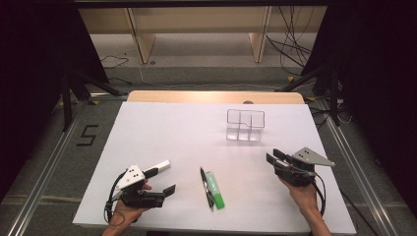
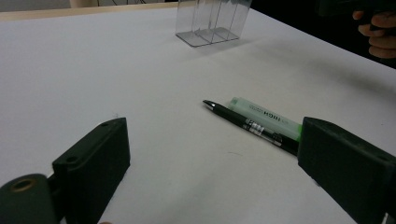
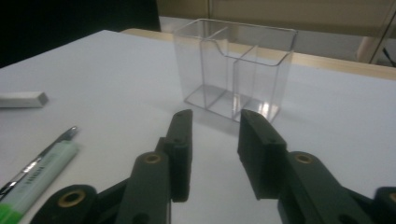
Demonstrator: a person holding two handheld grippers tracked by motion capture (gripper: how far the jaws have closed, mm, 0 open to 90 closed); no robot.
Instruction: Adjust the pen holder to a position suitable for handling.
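Note:
A black pen (image 1: 206,189) and a green highlighter (image 1: 215,189) lie side by side at the front middle of the white table (image 1: 196,132). A clear plastic organizer (image 1: 244,125) with compartments stands upright at the back right. My left gripper (image 1: 162,181) rests at the front left, open wide with nothing between its jaws. In the left gripper view (image 2: 210,135) the pen (image 2: 243,122) and highlighter (image 2: 266,116) lie just beyond the right jaw. My right gripper (image 1: 274,156) is held at the right, open by a narrow gap and empty. In the right gripper view (image 3: 215,116) it points at the organizer (image 3: 233,70).
A small white block (image 1: 160,167) lies just beyond the left gripper, and it is also at the far left of the right gripper view (image 3: 21,99). Table edges run close to both hands. Wooden furniture legs and cables stand on the floor behind the table.

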